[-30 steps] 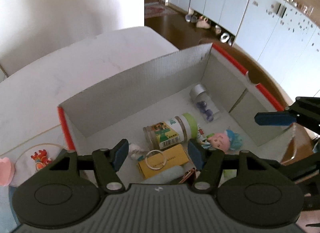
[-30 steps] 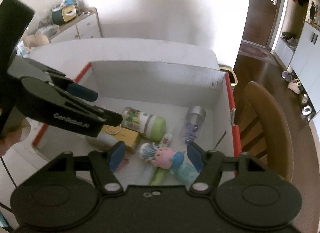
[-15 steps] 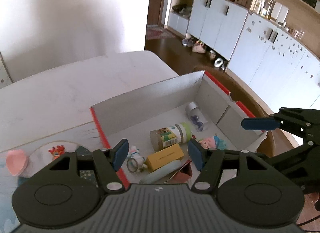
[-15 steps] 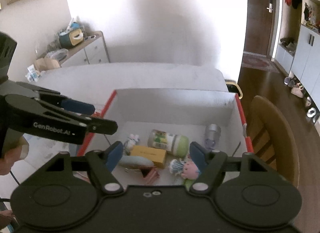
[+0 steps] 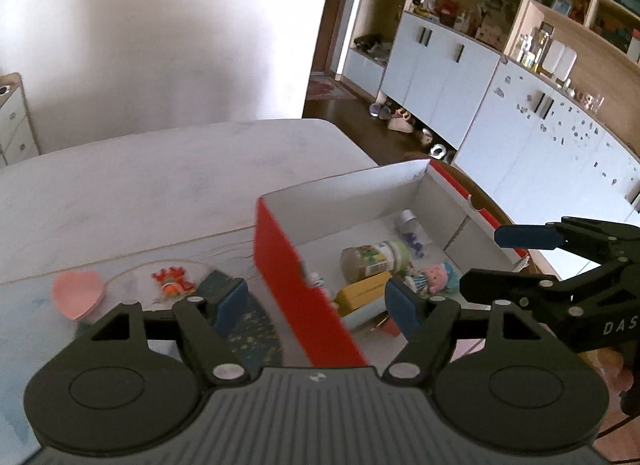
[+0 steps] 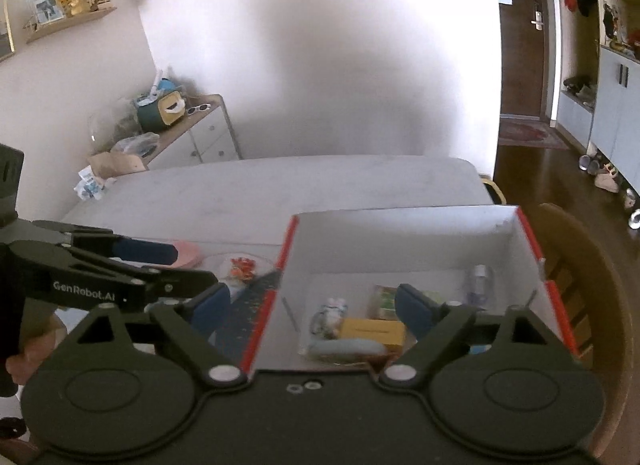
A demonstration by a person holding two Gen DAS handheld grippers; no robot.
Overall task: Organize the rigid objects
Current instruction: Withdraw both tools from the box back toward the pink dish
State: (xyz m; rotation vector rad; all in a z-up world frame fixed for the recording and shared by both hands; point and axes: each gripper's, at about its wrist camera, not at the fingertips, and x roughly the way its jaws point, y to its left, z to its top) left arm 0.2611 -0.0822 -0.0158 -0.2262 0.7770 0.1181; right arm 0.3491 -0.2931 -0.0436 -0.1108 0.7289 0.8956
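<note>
Both hand-held grippers have pulled up and back from the red-and-white box [image 5: 304, 305]: a second ago the cameras looked close into it, now the whole box and the worktop [image 5: 160, 177] beside it show. The left hand-held gripper [image 5: 316, 301] and the right hand-held gripper [image 6: 314, 307] have just been opening their jaws and hold nothing. That suggests one drop is finished and the next pick lies outside the box, perhaps the pink heart [image 5: 78, 293] or the small red toy [image 5: 172, 281] on the worktop. Inside, the green-capped jar [image 5: 374, 261] lies on its side, long axis running across the box, cap towards the far right wall, just behind the yellow carton [image 5: 362, 291]
</note>
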